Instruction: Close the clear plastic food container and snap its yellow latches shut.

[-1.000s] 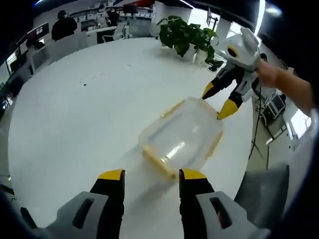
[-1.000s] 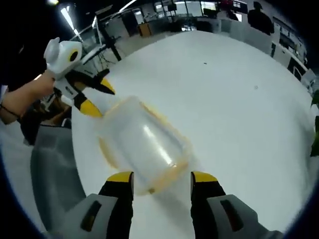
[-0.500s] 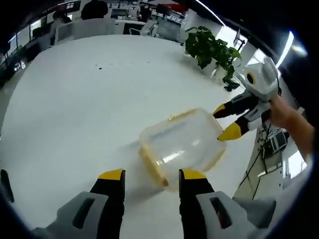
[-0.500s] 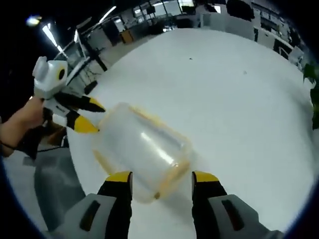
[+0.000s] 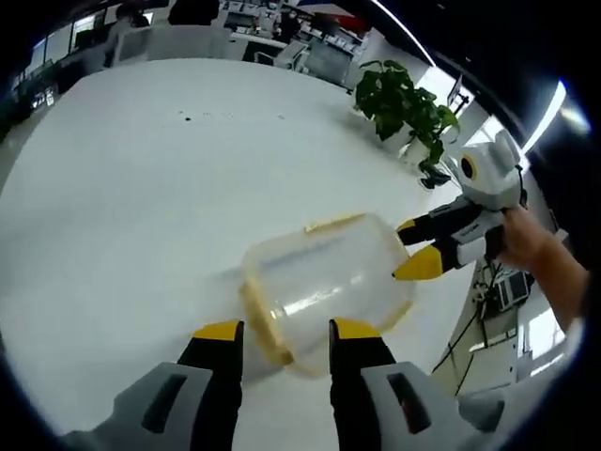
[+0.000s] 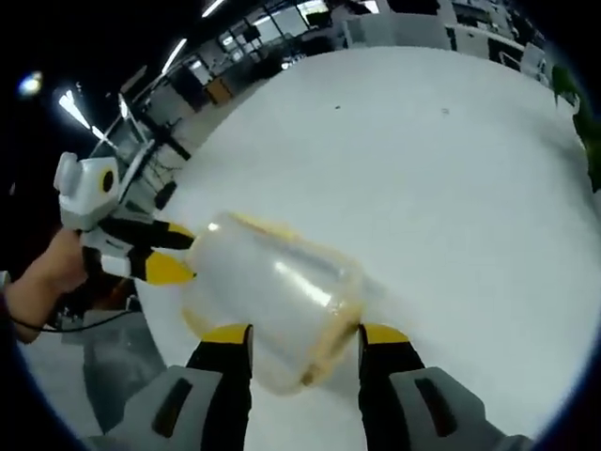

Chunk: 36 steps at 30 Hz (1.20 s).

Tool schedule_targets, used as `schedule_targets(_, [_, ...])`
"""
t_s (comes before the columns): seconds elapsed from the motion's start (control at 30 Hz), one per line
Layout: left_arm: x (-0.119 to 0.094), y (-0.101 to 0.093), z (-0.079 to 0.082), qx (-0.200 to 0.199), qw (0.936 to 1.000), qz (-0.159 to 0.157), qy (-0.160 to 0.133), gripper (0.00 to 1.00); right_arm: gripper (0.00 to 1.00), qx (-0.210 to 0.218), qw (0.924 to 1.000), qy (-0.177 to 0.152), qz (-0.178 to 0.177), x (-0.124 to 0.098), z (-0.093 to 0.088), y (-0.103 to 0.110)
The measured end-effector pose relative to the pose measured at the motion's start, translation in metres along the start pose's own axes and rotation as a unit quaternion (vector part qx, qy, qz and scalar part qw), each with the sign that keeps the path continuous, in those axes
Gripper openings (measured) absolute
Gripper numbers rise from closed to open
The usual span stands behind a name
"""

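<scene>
So over that last second we'd crept both grippers in on the container [image 5: 324, 287], which sat on the white table [image 5: 122, 188] with its lid on, and by now it lay right between our two sets of jaws, which probably meant we were lined up to start on the latches. Our left gripper [image 5: 278, 331] had its jaws apart around the near end, and the right gripper [image 6: 304, 333] was spread across the opposite end. The left gripper view caught the plant [image 5: 406, 101] beyond, while the right gripper view showed a hand [image 6: 42, 282] on the left gripper.
</scene>
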State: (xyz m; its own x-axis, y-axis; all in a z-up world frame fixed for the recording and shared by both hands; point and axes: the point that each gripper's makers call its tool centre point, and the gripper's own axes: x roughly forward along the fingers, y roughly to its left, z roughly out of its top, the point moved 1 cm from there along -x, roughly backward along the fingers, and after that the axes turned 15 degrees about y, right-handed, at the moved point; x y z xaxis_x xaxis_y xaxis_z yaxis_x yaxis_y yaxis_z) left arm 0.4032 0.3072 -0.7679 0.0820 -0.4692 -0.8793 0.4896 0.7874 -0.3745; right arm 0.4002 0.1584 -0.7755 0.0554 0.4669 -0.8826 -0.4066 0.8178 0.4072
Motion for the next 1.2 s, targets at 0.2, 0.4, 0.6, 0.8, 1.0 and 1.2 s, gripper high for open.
schedule_targets(0.2, [0.001, 0.001, 0.002, 0.007, 0.9998, 0.018, -0.003, 0.32, 0.42, 0.008, 0.9999, -0.008, -0.002, 0.002, -0.001, 0.001])
schedule_targets(0.4, [0.003, -0.001, 0.003, -0.004, 0.9997, 0.022, -0.001, 0.29, 0.4, 0.015, 0.9999, -0.002, -0.007, 0.003, -0.001, 0.003])
schedule_targets(0.6, [0.003, 0.002, 0.005, -0.019, 0.9994, 0.03, 0.0, 0.26, 0.36, 0.025, 0.9991, 0.032, 0.013, 0.01, -0.015, 0.012])
schedule_targets(0.8, [0.004, 0.003, 0.008, -0.029, 0.9994, 0.016, -0.004, 0.29, 0.38, 0.041, 0.999, 0.007, 0.019, 0.007, -0.011, 0.005])
schedule_targets(1.0, [0.007, 0.001, 0.008, -0.032, 0.9993, 0.003, -0.016, 0.33, 0.39, 0.046, 0.9988, 0.006, 0.016, 0.004, -0.006, 0.004])
schedule_targets(1.2, [0.008, 0.002, 0.009, -0.043, 0.9986, -0.018, -0.024, 0.34, 0.4, 0.024, 0.9996, 0.006, 0.01, 0.002, -0.003, 0.004])
